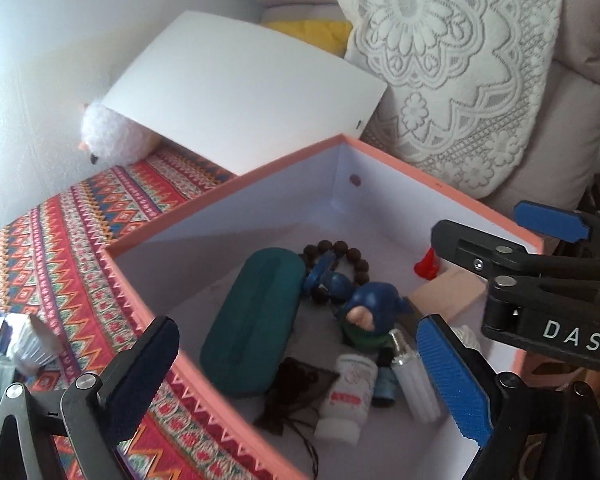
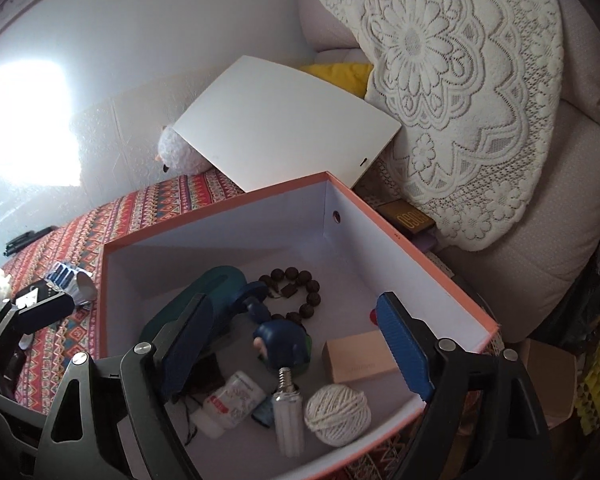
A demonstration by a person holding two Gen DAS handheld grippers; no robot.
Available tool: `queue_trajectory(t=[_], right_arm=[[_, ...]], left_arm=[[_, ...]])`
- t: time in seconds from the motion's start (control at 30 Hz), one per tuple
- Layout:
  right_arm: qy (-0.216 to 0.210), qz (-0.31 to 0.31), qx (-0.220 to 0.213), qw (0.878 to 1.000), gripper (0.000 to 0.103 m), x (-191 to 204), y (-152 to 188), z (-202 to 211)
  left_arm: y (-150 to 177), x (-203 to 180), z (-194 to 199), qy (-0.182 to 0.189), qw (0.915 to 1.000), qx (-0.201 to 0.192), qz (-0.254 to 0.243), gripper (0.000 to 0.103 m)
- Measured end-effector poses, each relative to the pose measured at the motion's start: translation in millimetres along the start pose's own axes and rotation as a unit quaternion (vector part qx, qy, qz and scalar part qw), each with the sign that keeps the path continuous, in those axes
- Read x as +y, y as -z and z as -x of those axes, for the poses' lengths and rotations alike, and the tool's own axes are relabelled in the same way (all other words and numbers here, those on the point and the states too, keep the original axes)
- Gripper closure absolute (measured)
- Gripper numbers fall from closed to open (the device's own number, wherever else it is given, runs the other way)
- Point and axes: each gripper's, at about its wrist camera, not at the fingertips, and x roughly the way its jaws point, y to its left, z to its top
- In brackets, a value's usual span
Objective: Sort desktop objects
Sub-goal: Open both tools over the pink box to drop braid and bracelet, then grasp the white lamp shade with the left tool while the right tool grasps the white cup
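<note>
A pink-rimmed box [image 1: 228, 184] [image 2: 204, 216] stands on the patterned cloth. Inside it lie a teal glasses case [image 1: 256, 320], a bead bracelet [image 2: 300, 288], a blue figurine [image 1: 368, 312] [image 2: 284, 344], a white bottle [image 1: 348, 396], a light bulb [image 2: 288, 416], a twine ball [image 2: 338, 414], a tan block [image 2: 360, 356] and a dark pouch [image 1: 296, 388]. My left gripper [image 1: 296, 372] hovers open over the box's near side, holding nothing. My right gripper [image 2: 296, 340] [image 1: 480, 222] is also open and empty, above the box's right part.
The white lid [image 1: 244, 96] leans against a sofa behind the box, next to a lace cushion [image 2: 460, 100]. A white plush toy [image 1: 112, 136] sits by the wall. Small packs and a foil-wrapped item [image 2: 66, 280] lie on the cloth [image 1: 60, 248] left of the box.
</note>
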Motion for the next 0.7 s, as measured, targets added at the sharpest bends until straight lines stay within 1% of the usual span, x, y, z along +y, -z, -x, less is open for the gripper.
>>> queue_trajectory(t=[0.2, 0.4, 0.53, 0.63, 0.7], right_arm=[[0.000, 0.006, -0.015, 1.000, 0.015, 17.4, 9.9, 48.8], [-0.009, 0.017, -0.029, 0.999, 0.012, 51.5, 25.9, 93.0], [-0.027, 0.038, -0.029, 0.998, 0.011, 92.0, 42.3, 112.2], [-0.048, 0.063, -0.019, 0.997, 0.010, 130.3, 55.3, 113.9], [-0.063, 0.077, -0.010, 0.995, 0.010, 155.2, 62.9, 110.1]], left_arm=[[20.8, 12.9, 47.5, -0.013, 0.9998, -0.013, 0.006, 0.004], [54.6, 44.3, 98.0, -0.030, 0.9990, -0.024, 0.021, 0.004], [81.3, 74.4, 126.3, -0.048, 0.9978, -0.029, 0.036, 0.003], [106.1, 108.0, 141.5, -0.063, 0.9962, -0.023, 0.057, 0.003], [122.3, 136.0, 145.5, -0.081, 0.9937, -0.017, 0.075, 0.003]])
